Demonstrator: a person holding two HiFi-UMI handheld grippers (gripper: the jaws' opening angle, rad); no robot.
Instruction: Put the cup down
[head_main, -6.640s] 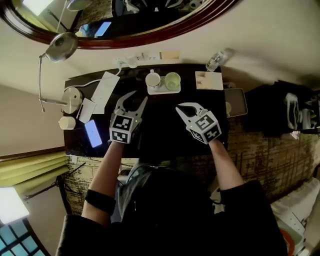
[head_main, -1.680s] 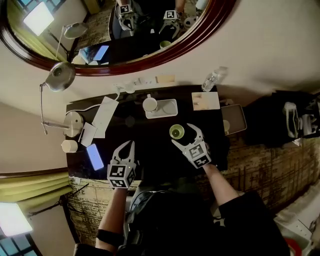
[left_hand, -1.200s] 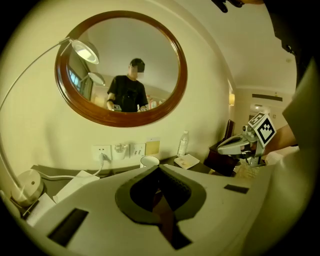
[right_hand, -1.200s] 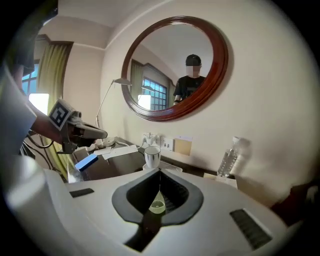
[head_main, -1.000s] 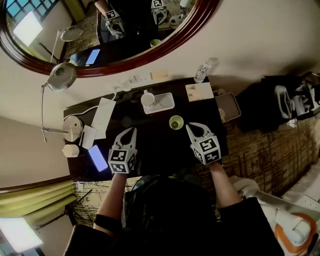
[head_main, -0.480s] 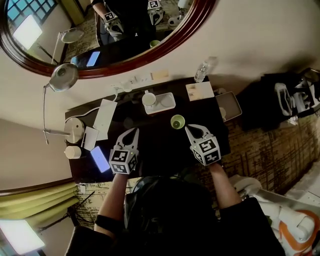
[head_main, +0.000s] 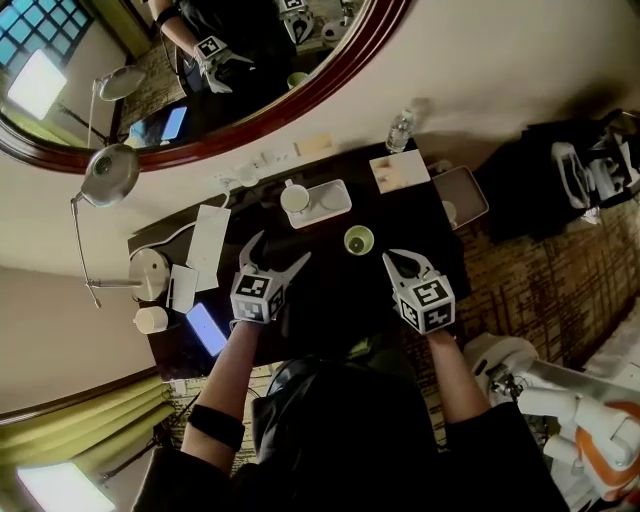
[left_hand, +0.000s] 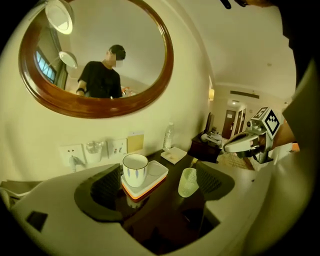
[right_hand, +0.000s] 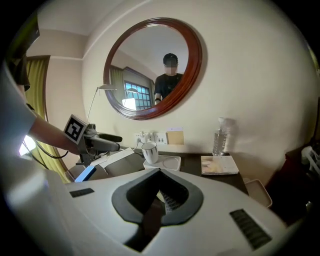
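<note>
The left tongs (left_hand: 157, 184) have just been opening; their jaws stand wide apart with nothing gripped. Beyond the gap, on the dark desk (left_hand: 170, 202), a white mug (left_hand: 135, 169) stands on a white tray (left_hand: 157, 172). A pale green cup (left_hand: 188, 182) stands upright just beside the tray, untouched. The right tongs (left_hand: 231, 146) hang at the right.

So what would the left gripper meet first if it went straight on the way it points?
The left gripper, jaws just opening and empty, would probably meet the tray with the mug; the cup stands right of that line. Tilted down, it may touch the table first; depth unclear.
</note>
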